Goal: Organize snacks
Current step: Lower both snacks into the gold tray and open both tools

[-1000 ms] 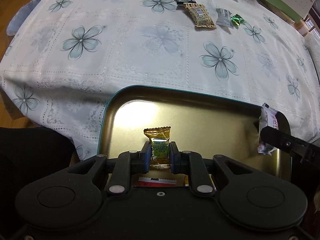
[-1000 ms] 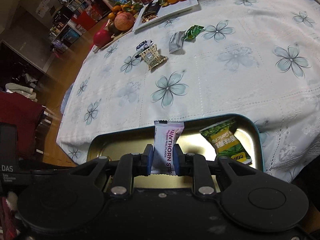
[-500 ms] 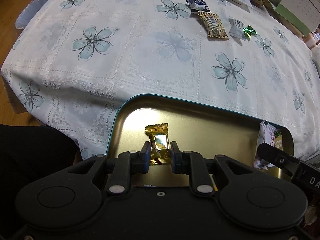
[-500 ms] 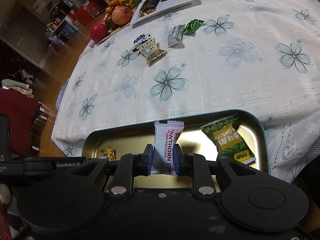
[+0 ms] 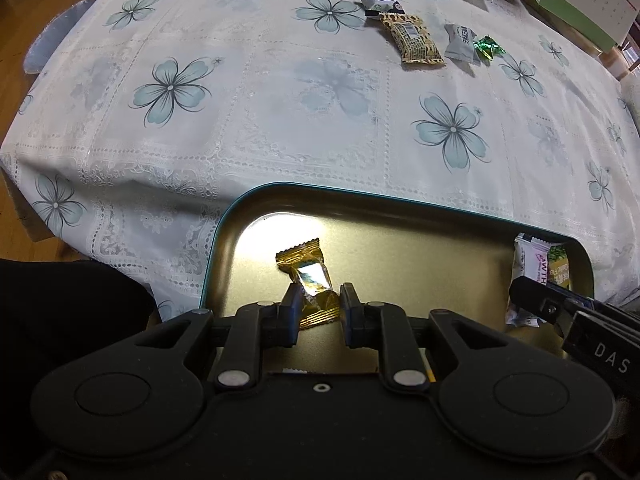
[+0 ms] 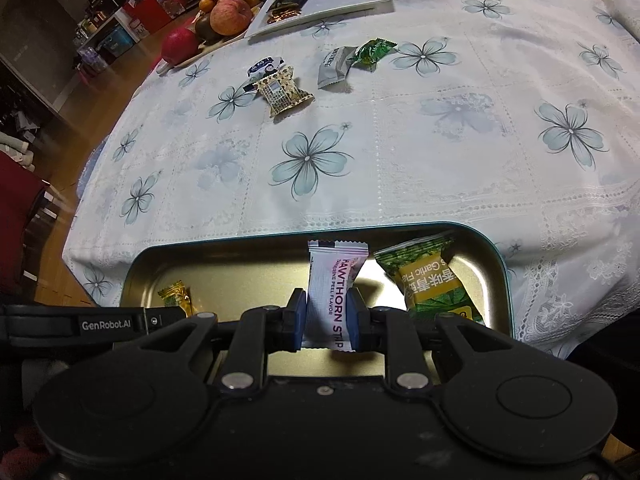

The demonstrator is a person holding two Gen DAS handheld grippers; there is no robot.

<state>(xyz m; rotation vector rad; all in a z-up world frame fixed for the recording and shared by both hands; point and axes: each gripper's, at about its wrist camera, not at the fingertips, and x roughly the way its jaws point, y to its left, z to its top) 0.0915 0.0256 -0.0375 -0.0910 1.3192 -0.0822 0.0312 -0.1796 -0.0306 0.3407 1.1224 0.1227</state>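
Note:
A gold tray with a teal rim [image 5: 400,200] [image 6: 224,242] sits at the table's near edge. My left gripper [image 5: 320,308] is open; a gold candy [image 5: 308,280] lies tilted on the tray floor between its fingertips, no longer clamped. It also shows in the right wrist view [image 6: 176,298]. My right gripper [image 6: 326,320] is shut on a white hawthorn strip packet [image 6: 334,296], held upright over the tray; it shows at the right in the left wrist view [image 5: 532,268]. A green garlic snack bag [image 6: 428,280] lies in the tray's right end.
On the flowered tablecloth [image 5: 320,128] farther back lie several snacks: a spotted packet [image 5: 414,38] [image 6: 282,92], a blue-white packet [image 5: 378,0], a grey packet [image 5: 462,42] [image 6: 334,66] and a green candy [image 5: 486,46] [image 6: 374,52]. Fruit [image 6: 230,16] and a white plate [image 6: 344,0] stand beyond.
My left gripper's fingers have parted and let go of the gold candy, which now lies tilted in the tray. My right gripper still holds the hawthorn packet over the tray.

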